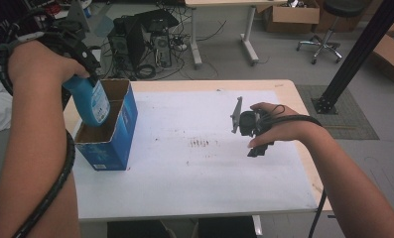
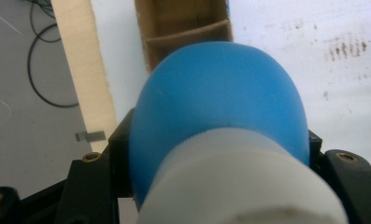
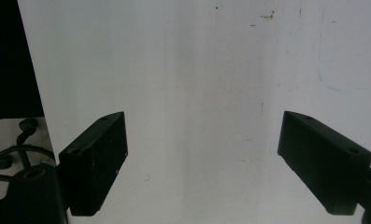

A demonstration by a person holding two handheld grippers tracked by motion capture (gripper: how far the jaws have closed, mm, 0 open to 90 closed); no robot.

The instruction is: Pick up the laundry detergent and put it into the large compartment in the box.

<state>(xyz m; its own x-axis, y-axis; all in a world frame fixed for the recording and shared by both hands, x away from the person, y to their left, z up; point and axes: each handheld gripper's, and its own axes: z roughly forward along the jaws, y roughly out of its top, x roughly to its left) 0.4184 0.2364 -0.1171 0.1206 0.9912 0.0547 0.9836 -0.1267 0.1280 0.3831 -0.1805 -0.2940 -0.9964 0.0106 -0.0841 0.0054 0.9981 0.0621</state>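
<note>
We see a bench with a pale wooden edge across the middle of the high view, nearly all of its top covered by a white sheet marked with small dark smudges near its centre. At the left of the frame an open blue cardboard box with a brown divided inside stands on that sheet.

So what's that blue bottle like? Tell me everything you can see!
The blue bottle looks like smooth plastic, with a rounded shoulder and a white ridged cap. A pale label covers its front. The left tongs are shut on its neck, one black jaw at each side. It hangs tilted, bottom end down, over the open blue cardboard box, dipping past the rim above the brown divided inside. Whether it touches the box, I cannot tell.
</note>
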